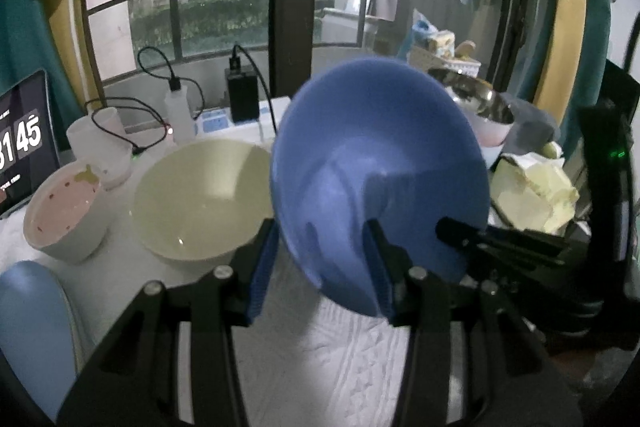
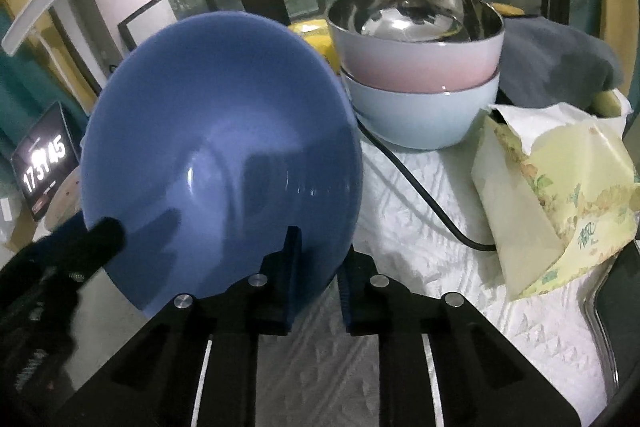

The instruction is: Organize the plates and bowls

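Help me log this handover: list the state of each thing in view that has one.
Blue bowl: tilted steeply, held by both tongs.
Left tongs: shut on the blue bowl.
Right tongs: shut on its rim.
Cream bowl: upright, empty.
Spotted bowl: upright, empty.
Pink bowl: upright, nested in the light blue bowl.
Clock screen: on.
Tissue pack: open.

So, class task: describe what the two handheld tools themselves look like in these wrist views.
The left tool and right tool match: black angular linkage arms with round silver pivot pins, ending in fingers lined with ribbed blue pads. A green light glows on the right tool's body.
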A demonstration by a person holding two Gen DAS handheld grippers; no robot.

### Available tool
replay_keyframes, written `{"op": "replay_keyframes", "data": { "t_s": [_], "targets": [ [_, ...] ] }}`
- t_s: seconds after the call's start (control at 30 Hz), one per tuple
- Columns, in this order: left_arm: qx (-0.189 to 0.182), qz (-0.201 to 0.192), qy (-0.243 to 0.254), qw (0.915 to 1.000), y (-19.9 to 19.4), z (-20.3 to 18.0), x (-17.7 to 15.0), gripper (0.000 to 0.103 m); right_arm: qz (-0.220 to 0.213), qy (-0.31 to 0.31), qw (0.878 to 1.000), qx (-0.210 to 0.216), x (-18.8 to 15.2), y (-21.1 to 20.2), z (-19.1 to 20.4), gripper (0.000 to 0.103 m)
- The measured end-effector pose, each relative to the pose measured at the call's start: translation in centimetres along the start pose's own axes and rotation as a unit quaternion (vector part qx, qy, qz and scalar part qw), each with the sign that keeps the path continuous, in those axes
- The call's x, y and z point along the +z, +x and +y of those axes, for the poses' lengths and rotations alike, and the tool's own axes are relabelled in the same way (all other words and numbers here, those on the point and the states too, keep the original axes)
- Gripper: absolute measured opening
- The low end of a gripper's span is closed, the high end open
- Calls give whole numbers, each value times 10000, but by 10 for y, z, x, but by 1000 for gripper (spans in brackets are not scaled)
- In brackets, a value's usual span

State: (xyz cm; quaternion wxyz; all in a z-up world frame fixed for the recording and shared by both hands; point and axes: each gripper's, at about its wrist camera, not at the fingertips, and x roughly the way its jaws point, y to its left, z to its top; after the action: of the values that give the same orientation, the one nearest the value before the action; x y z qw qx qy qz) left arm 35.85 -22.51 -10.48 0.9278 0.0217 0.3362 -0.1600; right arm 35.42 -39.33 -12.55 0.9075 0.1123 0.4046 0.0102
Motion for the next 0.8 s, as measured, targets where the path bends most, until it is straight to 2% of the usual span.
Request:
{"op": "replay_keyframes", "data": {
  "t_s": [0.27,0.8],
  "targets": [
    [17,-15,101,9999,-1,2,-3,34,-54,5,10000,20,-6,-9,1,15],
    [-24,-175,72,9998,-47,8,-11,33,-269,-56,9996,109,-19,-58,17,16]
  ]
}}
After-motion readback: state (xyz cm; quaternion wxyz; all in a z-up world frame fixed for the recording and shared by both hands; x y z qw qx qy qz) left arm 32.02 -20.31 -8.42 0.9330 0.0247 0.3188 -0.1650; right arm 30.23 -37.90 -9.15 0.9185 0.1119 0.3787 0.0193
